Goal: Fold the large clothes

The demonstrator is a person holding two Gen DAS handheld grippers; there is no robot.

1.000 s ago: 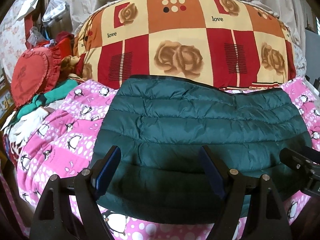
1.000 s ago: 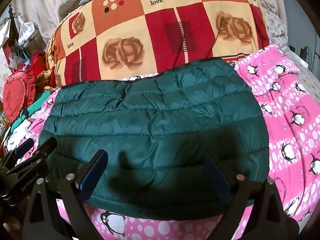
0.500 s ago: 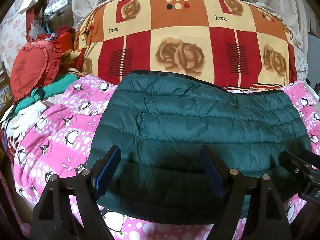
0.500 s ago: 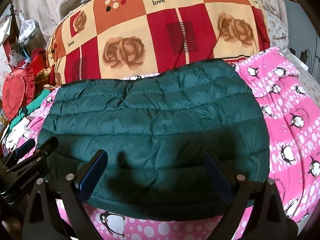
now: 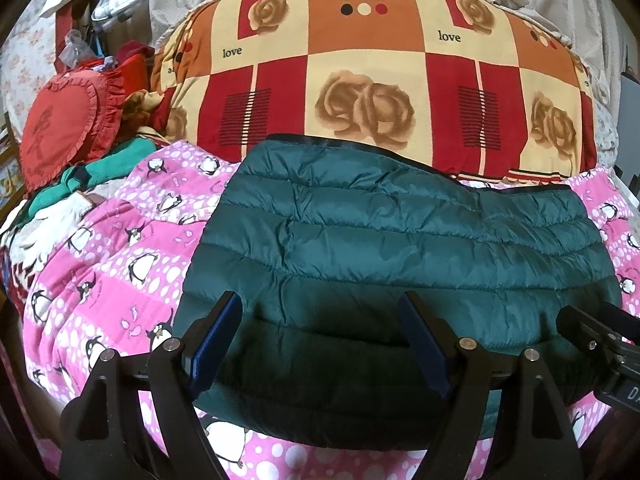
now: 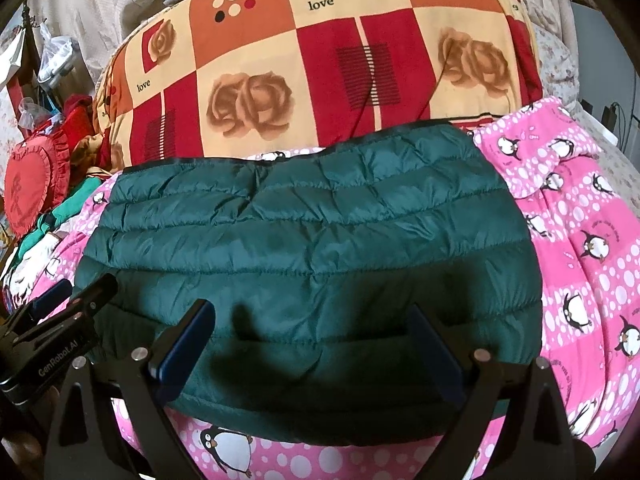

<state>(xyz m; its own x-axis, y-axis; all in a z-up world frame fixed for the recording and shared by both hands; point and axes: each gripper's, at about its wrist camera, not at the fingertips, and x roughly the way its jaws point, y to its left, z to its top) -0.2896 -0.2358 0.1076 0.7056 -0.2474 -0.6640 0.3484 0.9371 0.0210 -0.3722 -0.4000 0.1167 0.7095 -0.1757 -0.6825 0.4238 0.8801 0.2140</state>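
Observation:
A dark green quilted puffer jacket [image 5: 392,240] lies folded into a flat rectangle on the pink penguin blanket [image 5: 120,248]; it also shows in the right wrist view [image 6: 312,240]. My left gripper [image 5: 320,344] is open and empty, hovering over the jacket's near edge at its left half. My right gripper [image 6: 308,352] is open and empty over the near edge at its right half. Each gripper shows at the edge of the other's view: the right gripper [image 5: 600,344] and the left gripper [image 6: 60,320].
A big rolled quilt [image 5: 360,60] with red, orange and rose squares lies right behind the jacket. A red heart cushion [image 5: 60,128] and a heap of clothes [image 5: 60,200] sit at the left. The pink blanket [image 6: 580,220] extends to the right.
Both grippers have drawn back and risen slightly from the jacket; the scene sits a little lower in both views. The jacket has not moved.

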